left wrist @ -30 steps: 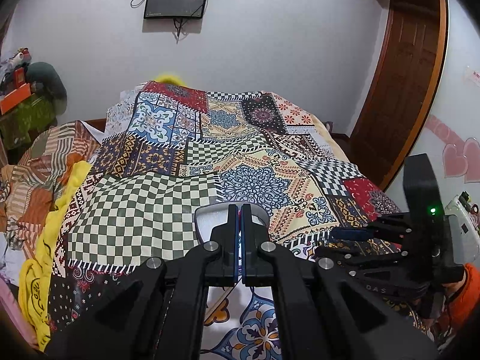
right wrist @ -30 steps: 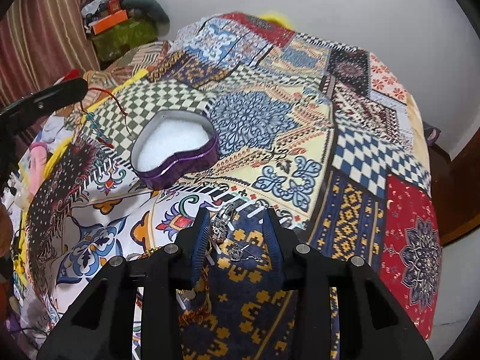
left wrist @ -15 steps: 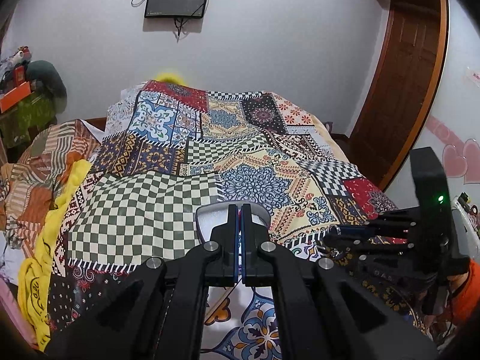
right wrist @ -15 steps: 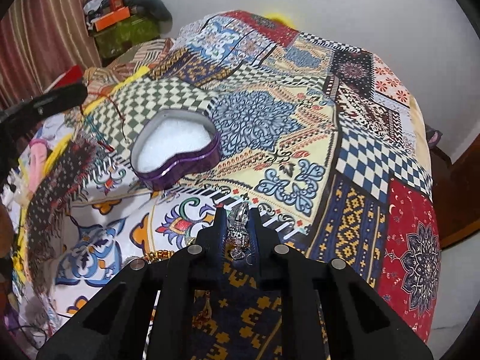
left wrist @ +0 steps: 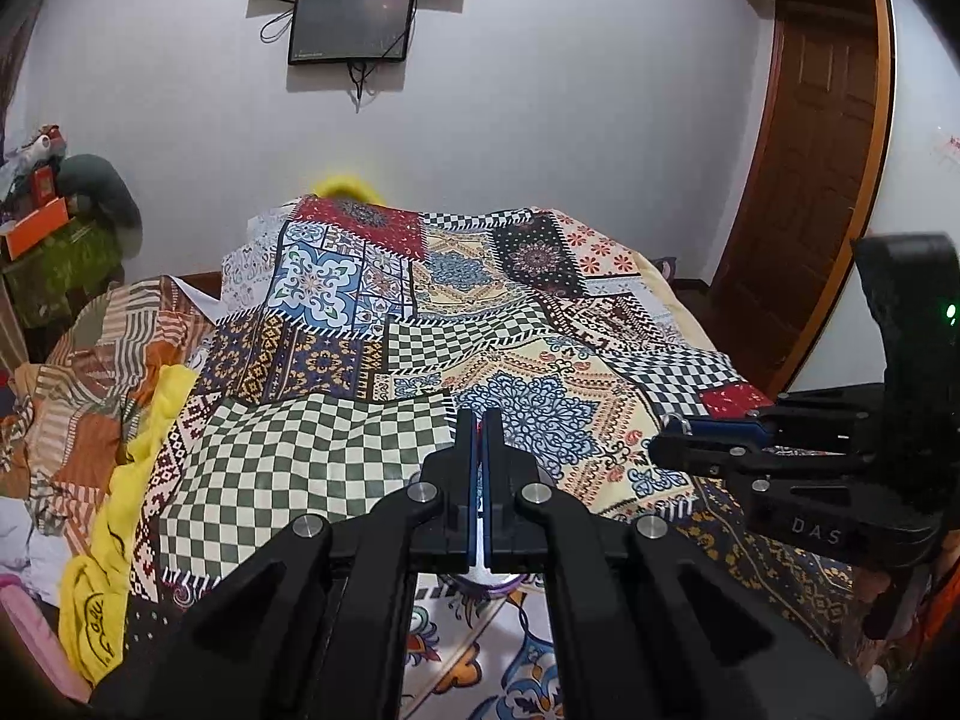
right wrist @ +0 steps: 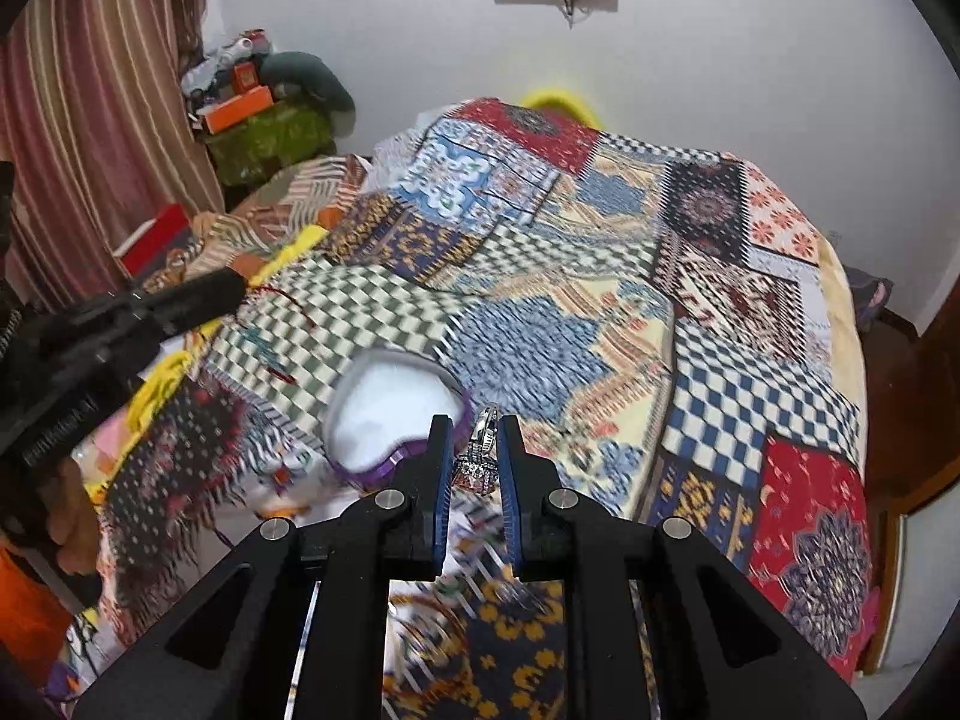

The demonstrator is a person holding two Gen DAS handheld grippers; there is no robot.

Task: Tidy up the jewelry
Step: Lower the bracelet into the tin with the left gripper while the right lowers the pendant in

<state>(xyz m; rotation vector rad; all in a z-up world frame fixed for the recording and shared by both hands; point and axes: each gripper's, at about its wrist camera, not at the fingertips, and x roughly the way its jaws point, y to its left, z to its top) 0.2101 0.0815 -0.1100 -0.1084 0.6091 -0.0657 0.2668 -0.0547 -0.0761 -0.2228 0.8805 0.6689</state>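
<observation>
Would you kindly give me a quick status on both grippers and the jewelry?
Right gripper shut on a silver ring, clear of the bedspread. Left gripper shut, empty. Heart-shaped box open just ahead-left, path clear.

The left hand-held gripper [left wrist: 478, 420], black with blue pads pressed together, hangs over a patchwork-quilted bed [left wrist: 336, 450]. A purple-rimmed box [left wrist: 487, 583] peeks beneath it. The right hand-held gripper [left wrist: 675, 435] reaches in from the right.

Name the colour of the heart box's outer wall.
Purple, around a white inside; the right wrist view shows it best.
</observation>
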